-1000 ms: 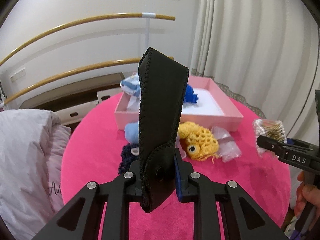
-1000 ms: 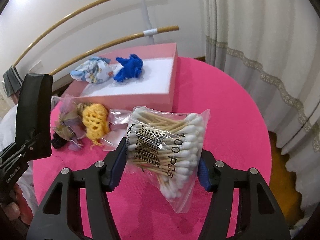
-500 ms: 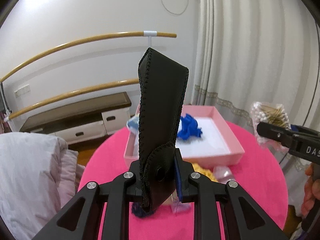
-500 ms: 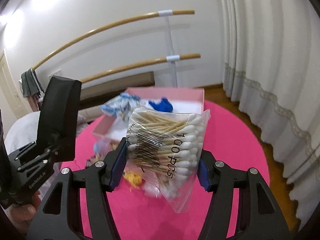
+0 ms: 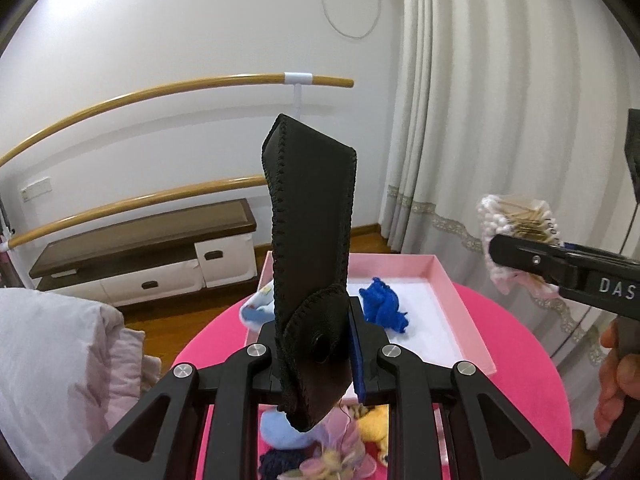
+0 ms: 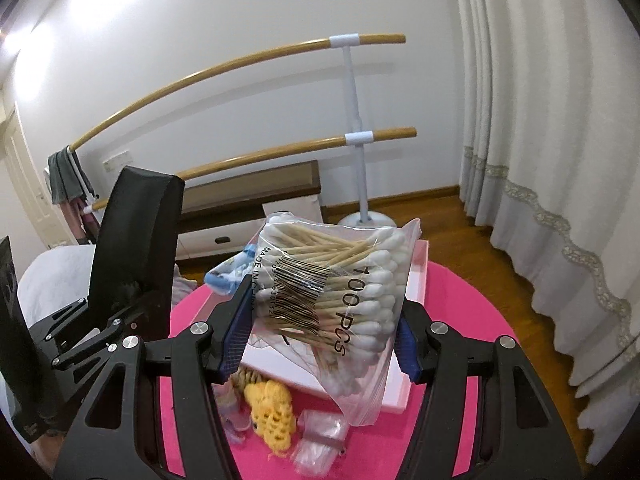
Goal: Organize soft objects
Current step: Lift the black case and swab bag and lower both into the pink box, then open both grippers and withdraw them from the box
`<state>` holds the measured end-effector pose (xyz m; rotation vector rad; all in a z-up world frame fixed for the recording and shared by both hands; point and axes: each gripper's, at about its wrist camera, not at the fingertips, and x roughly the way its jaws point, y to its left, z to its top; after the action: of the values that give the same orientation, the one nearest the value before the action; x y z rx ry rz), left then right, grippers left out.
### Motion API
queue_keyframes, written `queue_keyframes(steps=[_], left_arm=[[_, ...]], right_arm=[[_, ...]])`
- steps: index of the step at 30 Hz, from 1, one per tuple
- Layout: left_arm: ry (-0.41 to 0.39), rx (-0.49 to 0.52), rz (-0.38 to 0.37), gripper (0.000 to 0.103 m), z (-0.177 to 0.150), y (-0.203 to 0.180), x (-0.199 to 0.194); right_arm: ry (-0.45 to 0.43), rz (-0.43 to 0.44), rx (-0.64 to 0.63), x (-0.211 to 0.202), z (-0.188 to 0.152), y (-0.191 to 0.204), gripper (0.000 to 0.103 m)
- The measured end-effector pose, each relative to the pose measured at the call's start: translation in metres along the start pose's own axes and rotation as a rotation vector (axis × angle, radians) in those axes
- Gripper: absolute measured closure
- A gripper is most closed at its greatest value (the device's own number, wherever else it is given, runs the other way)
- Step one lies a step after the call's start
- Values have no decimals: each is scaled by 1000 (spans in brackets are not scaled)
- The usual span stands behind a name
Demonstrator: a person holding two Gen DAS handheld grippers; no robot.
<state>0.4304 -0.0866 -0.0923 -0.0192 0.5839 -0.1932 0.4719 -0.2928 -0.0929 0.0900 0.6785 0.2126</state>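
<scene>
The left gripper (image 5: 316, 364) pinches a black leather pouch (image 5: 312, 248); the right gripper (image 6: 320, 320) squeezes a bag of cotton swabs (image 6: 332, 292), both above the surface. Lower each over the pink box (image 5: 460, 308) at its far edge before spreading the fingers.

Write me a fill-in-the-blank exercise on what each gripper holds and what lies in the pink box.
1. The left gripper is shut on a ____ leather case.
2. The right gripper grips a clear bag of cotton swabs printed "____ PCS".
3. Inside the pink box lies a crumpled ____ soft item.
4. The tablecloth is ____.

Missing words: black; 100; blue; pink
</scene>
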Motion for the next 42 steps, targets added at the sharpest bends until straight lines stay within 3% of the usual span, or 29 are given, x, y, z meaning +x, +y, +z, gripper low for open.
queue_keyframes(steps=[12, 19, 28, 30, 32, 36, 37, 39, 41, 42], left_arm=[[111, 5, -61, 85, 37, -9, 94], [207, 8, -80, 85, 52, -14, 161], [266, 30, -74, 78, 67, -28, 206], [290, 37, -64, 66, 70, -31, 215], [299, 30, -46, 40, 71, -33, 220], [277, 24, -33, 34, 77, -36, 221], [269, 22, -23, 27, 77, -36, 219], [237, 26, 8, 18, 77, -37, 214], [204, 31, 25, 9, 79, -38, 208], [194, 34, 28, 8, 76, -40, 203]], right_arm=[[104, -32, 48, 64, 13, -27, 45], [195, -38, 81, 109, 1, -47, 46], [241, -40, 104, 135, -5, -58, 45], [250, -40, 109, 139, -6, -59, 45], [261, -41, 114, 144, -6, -61, 45], [279, -45, 122, 151, -8, -64, 43], [273, -51, 127, 150, -8, -65, 40], [263, -51, 142, 149, -9, -69, 29], [244, -58, 155, 143, -9, -72, 2], [235, -57, 159, 140, -9, -73, 1]])
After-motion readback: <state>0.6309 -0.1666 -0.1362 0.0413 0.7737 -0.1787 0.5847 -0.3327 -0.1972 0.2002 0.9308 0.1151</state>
